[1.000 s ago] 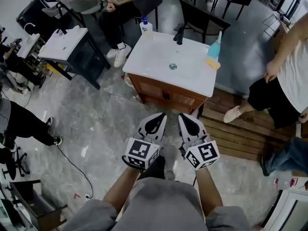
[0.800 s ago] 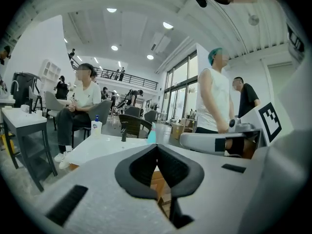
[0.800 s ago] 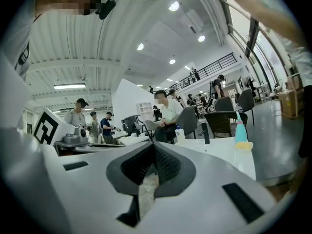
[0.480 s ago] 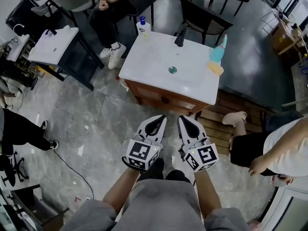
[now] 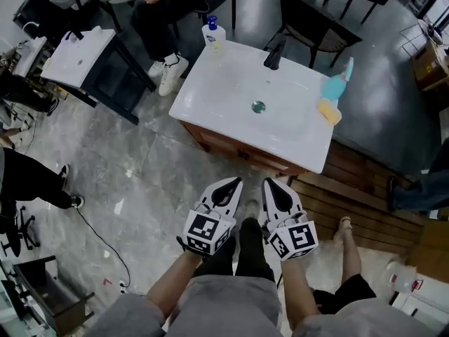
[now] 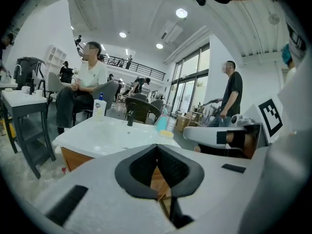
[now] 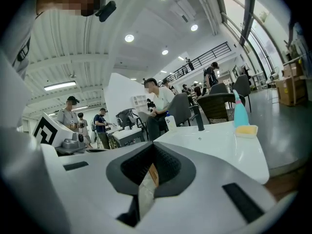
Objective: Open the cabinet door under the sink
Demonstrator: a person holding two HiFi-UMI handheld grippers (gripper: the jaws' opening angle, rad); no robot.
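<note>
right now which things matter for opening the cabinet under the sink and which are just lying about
For the job:
wooden cabinet under the sink
left gripper and right gripper, both shut and empty, short of the cabinet

Just lying about:
blue-capped bottle, teal bottle and yellow sponge, all on the sink top
second white basin stand at the left
</note>
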